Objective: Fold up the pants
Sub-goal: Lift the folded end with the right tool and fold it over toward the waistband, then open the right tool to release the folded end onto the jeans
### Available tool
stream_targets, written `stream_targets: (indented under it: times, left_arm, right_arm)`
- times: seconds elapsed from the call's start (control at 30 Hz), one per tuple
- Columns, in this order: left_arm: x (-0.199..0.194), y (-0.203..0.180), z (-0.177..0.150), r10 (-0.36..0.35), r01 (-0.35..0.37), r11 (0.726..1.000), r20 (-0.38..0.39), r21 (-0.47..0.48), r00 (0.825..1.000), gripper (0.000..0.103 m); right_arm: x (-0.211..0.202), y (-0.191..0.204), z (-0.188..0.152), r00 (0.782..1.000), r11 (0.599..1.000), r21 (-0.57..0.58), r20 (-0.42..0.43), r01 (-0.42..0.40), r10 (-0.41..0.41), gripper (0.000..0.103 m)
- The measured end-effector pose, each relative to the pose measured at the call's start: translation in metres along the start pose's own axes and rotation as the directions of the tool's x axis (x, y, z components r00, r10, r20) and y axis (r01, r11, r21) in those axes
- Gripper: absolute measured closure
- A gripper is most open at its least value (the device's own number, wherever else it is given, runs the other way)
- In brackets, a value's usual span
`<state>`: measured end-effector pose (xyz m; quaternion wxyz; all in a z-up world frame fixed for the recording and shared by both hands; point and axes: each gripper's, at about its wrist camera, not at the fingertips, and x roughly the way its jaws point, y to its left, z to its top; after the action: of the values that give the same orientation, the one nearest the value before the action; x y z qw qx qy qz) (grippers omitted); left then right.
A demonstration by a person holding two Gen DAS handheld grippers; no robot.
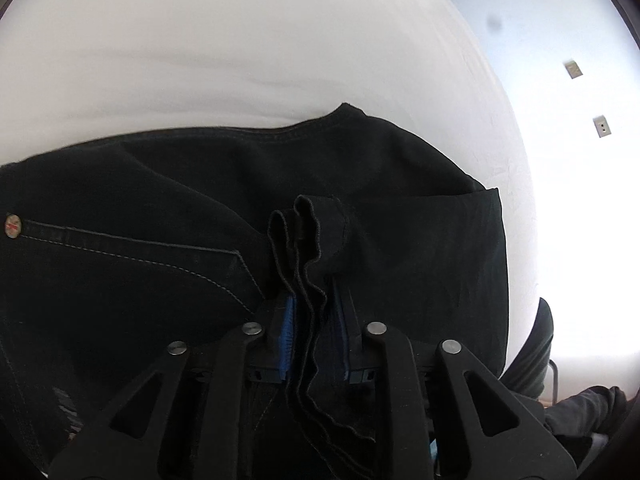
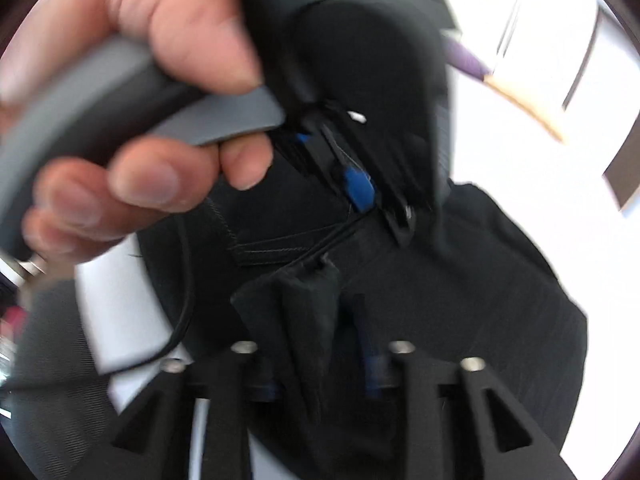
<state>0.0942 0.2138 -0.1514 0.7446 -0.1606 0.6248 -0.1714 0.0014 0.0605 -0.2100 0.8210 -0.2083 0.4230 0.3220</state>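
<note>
Now both claws grip the black pants (image 1: 248,184), which lie mostly on a white surface (image 1: 240,40).

Left wrist view: the left claw (image 1: 312,336) is pinched narrow on a bunched, wavy hem edge that stands up between its blue pads (image 1: 287,332). Beyond it, toward 12 o'clock, the pants spread flat, with a stitched pocket seam running to 9 o'clock and a rivet (image 1: 13,225) at the far left. The far edge of the cloth curves across the middle of the view; past it the surface lies bare up to 12 o'clock.

Right wrist view, blurred by motion: the right claw (image 2: 320,364) is likewise closed on a peaked fold of the pants (image 2: 460,300). At 10 o'clock a hand (image 2: 132,92) holds the grey handle of the other tool, whose blue-padded tip sits near the centre, close to the right claw. A thin black cable (image 2: 185,300) loops at 8 o'clock.

Judgement: the hem end is probably being carried over the body of the pants. To do it well, keep both claws level and apart enough to hold the edge taut, then lay hem onto the far edge squarely. The two tools look close together, so beware collision and the cable snagging. Open room lies toward 12 o'clock; the surface rim curves off at 2 o'clock.
</note>
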Motion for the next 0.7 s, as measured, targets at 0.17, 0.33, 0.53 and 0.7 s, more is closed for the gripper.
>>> stream_targets:
  times: [0.17, 0.33, 0.53, 0.7]
  left_arm:
    - [-0.035, 0.02, 0.011, 0.061, -0.058, 0.998, 0.067, -0.039, 0.996, 0.041]
    - [-0.073, 0.001, 0.002, 0.137, -0.14, 0.99, 0.183, 0.002, 0.974, 0.041]
    - [-0.058, -0.042, -0.027, 0.03, -0.056, 0.991, 0.208, 0.121, 0.978, 0.041]
    - [-0.008, -0.042, -0.047, 0.063, -0.076, 0.991, 0.126, 0.107, 0.99, 0.041]
  right_arm:
    - [-0.055, -0.039, -0.028, 0.965, 0.952, 0.158, 0.043, -0.261, 0.258, 0.042]
    - [-0.103, -0.143, -0.073, 0.819, 0.732, 0.369, 0.236, -0.573, 0.522, 0.042]
    - [-0.08, -0.289, -0.118, 0.765, 0.452, 0.63, 0.409, -0.632, 0.498, 0.04]
    - [-0.03, -0.318, -0.116, 0.693, 0.336, 0.637, 0.463, -0.693, 0.552, 0.04]
